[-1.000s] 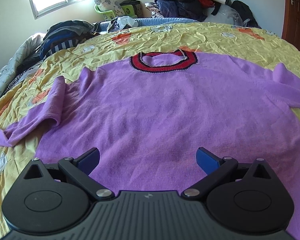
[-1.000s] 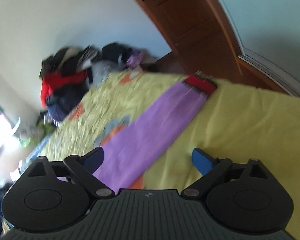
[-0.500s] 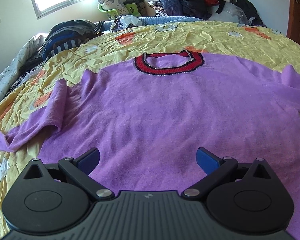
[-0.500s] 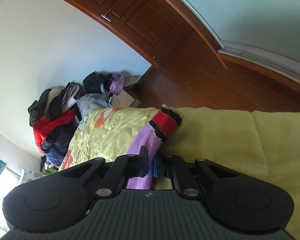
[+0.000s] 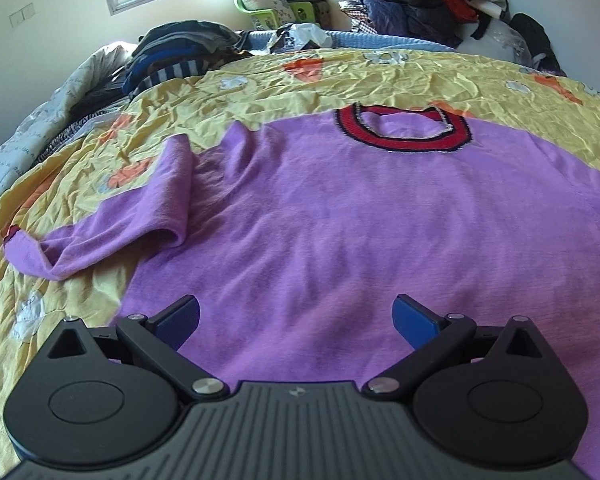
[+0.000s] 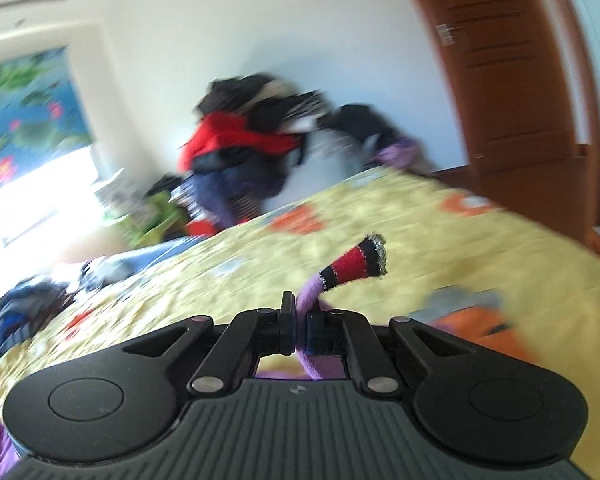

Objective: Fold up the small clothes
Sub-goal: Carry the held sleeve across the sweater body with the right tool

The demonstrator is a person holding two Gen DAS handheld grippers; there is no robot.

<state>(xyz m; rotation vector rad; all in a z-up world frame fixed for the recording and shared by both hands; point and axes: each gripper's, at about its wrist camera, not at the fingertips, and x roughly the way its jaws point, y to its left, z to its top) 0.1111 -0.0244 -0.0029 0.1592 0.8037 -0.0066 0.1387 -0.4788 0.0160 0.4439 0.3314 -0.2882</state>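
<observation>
Purple knit fills the middle of the left wrist view: a sweater (image 5: pixel 340 216) lies flat on the yellow floral bedspread (image 5: pixel 260 80), its red-and-black collar (image 5: pixel 404 132) toward the upper right of the frame and one sleeve (image 5: pixel 112 232) crumpled at the left. The left gripper (image 5: pixel 296 316) hovers over the hem at the bottom, fingers spread wide, gripping nothing. In the blurred right wrist view, the right gripper (image 6: pixel 300 328) is pinched on the other sleeve (image 6: pixel 312 292), whose striped cuff (image 6: pixel 356 264) sticks up at centre above the bedspread.
</observation>
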